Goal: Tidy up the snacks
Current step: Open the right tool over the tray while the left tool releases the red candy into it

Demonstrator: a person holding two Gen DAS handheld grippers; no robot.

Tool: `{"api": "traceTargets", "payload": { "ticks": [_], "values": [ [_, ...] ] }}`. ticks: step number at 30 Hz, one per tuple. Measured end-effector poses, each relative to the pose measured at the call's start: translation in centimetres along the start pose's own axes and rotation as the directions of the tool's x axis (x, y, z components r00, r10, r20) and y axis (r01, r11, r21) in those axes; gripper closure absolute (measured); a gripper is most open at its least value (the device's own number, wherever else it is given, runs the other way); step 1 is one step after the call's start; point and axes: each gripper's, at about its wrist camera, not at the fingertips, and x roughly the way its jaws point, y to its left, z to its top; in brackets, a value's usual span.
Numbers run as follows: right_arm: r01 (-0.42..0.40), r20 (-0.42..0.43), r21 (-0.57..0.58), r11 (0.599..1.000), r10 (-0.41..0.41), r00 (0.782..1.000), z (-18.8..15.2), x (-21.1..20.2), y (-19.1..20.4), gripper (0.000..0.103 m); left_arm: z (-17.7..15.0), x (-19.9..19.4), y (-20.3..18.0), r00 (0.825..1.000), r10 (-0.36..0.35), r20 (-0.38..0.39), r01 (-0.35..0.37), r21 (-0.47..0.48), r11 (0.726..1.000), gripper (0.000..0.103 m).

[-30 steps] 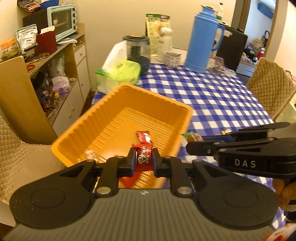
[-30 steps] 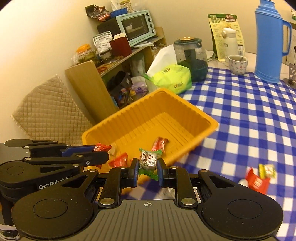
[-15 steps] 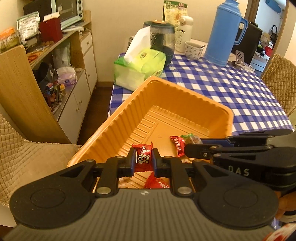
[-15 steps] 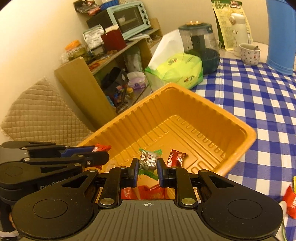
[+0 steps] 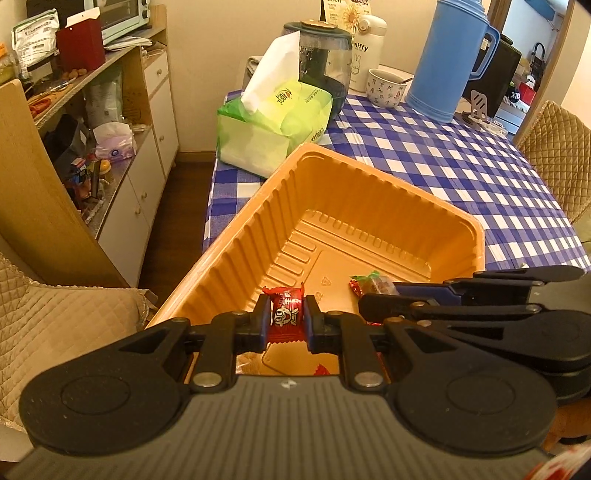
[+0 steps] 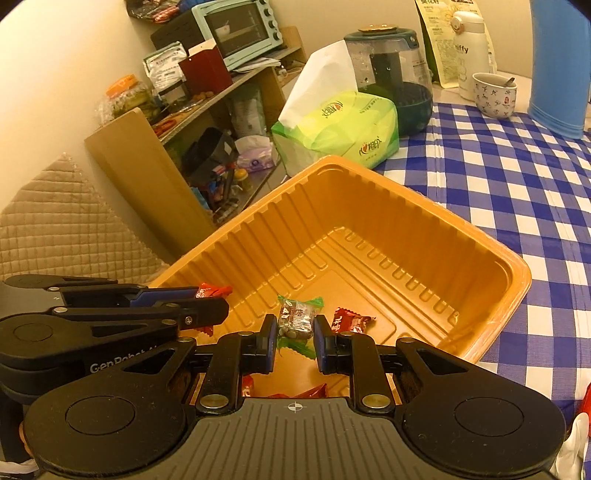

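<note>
An orange ribbed plastic tray (image 5: 332,192) (image 6: 417,218) sits on the blue checked tablecloth. My left gripper (image 5: 287,317) is shut on a red wrapped candy (image 5: 286,314), held over the tray's near end. My right gripper (image 6: 295,328) is shut on a green-ended, clear-wrapped candy (image 6: 297,319), also over the tray. Each gripper shows in the other's view: the right gripper (image 5: 373,290) beside the left, the left gripper (image 6: 210,295) at the left. A red candy (image 6: 351,321) lies on the tray floor. More red wrappers (image 6: 310,390) lie below the fingers.
A green tissue pack (image 5: 273,129) stands just beyond the tray, with a dark kettle (image 5: 325,70), a cup (image 5: 386,86) and a blue thermos (image 5: 454,59) behind. A shelf unit with a toaster oven (image 6: 236,31) is at the left. Quilted chairs (image 5: 557,155) flank the table.
Both grippers have moved forward and lower with their candies, from the tray's near rim to over its floor. The tray now looks closer and larger.
</note>
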Motion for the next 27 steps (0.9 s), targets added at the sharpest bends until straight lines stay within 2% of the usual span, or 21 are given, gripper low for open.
{"api": "traceTargets", "payload": {
  "ticks": [15, 24, 26, 27],
  "values": [
    [0.006, -0.009, 0.004, 1.000, -0.005, 1.000, 0.4, 1.1, 0.3, 0.082, -0.9, 0.3, 1.1, 0.999, -0.004, -0.048, 0.005, 0.012, 1.000, 0.085],
    [-0.003, -0.003, -0.014, 1.000, 0.003, 1.000, 0.8, 1.5, 1.0, 0.081, -1.1, -0.3, 1.7, 0.999, -0.002, -0.046, 0.002, -0.006, 1.000, 0.085],
    [-0.002, -0.011, -0.020, 1.000, 0.002, 1.000, 0.7, 1.4, 1.0, 0.077, -1.2, -0.4, 1.7, 0.999, -0.002, -0.047, 0.002, -0.013, 1.000, 0.084],
    [-0.002, -0.013, -0.019, 1.000, 0.001, 1.000, 0.7, 1.3, 0.9, 0.069, -1.2, -0.5, 1.8, 0.999, -0.002, -0.048, 0.002, -0.015, 1.000, 0.084]
  ]
}}
